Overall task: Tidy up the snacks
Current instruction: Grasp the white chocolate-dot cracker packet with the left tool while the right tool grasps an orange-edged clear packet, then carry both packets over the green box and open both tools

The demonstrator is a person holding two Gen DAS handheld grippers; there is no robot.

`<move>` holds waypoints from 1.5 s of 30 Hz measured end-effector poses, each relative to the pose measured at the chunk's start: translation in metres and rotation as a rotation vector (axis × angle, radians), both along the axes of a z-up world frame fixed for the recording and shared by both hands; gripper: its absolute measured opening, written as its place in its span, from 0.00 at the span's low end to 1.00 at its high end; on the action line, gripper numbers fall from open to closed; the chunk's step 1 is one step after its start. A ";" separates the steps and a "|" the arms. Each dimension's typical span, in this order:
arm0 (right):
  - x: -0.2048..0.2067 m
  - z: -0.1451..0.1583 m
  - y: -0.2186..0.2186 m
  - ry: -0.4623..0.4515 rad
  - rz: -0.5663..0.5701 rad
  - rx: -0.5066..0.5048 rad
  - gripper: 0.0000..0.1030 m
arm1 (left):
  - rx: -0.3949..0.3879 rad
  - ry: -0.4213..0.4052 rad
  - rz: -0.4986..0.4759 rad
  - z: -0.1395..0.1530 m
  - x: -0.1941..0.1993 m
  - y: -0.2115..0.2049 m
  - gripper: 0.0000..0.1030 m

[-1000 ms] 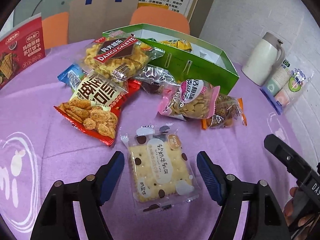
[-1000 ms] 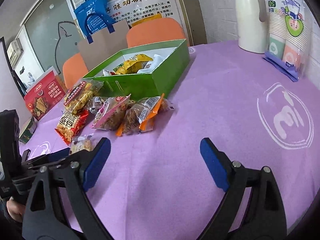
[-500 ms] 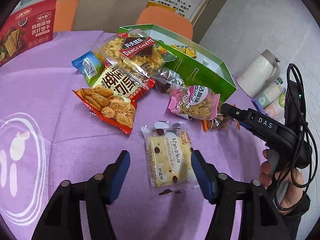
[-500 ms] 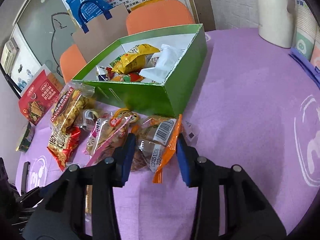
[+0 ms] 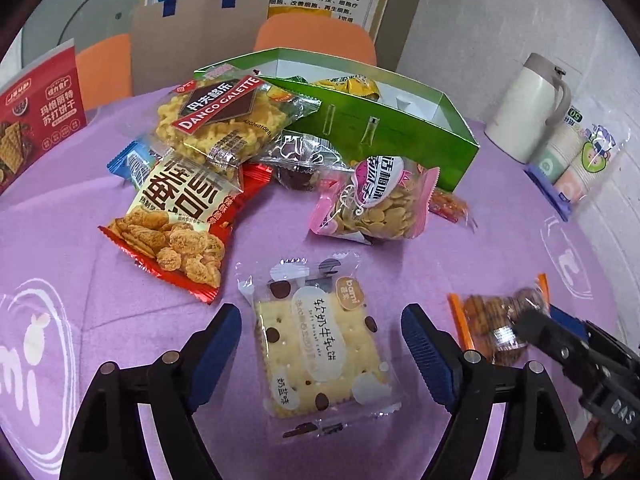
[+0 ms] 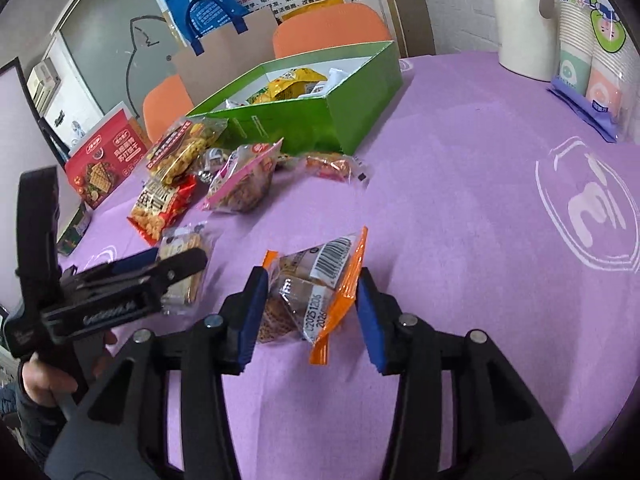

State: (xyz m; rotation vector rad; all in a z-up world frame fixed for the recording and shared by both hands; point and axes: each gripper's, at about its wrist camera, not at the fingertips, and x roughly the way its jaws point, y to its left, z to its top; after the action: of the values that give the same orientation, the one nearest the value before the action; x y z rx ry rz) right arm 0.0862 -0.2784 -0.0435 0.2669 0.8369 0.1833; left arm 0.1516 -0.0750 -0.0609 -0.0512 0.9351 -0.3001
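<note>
My left gripper (image 5: 322,336) is open and low over the purple table, straddling a pale cracker packet (image 5: 320,344) with brown dots; the pads do not touch it. My right gripper (image 6: 310,312) is shut on a clear orange-edged snack packet (image 6: 316,280), held above the cloth, also visible to the right (image 5: 492,320). The green box (image 5: 384,136) at the back holds a yellow packet (image 6: 294,80) and others. In front of it lie a Danco Galette bag (image 5: 216,120), a red bag (image 5: 180,216) and a pink bag (image 5: 376,204).
A white jug (image 5: 528,112) and a sleeve of paper cups (image 5: 576,156) stand at the far right. A red biscuit box (image 5: 36,112) sits far left. A small red packet (image 6: 334,166) lies beside the green box. Orange chairs stand behind the table.
My right gripper shut on the orange-edged packet beside the green box and drew it back, away from the pile. My left gripper stayed open around the cracker packet.
</note>
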 end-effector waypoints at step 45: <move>0.139 0.075 0.004 -0.250 -0.027 -0.146 0.39 | -0.275 -0.150 -0.097 0.120 0.128 0.005 0.57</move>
State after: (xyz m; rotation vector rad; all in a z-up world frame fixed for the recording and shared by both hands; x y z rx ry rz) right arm 0.2250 -0.2745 0.0312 0.1148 0.5950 0.1263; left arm 0.2794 -0.0701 0.0594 -0.2329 0.7440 -0.5147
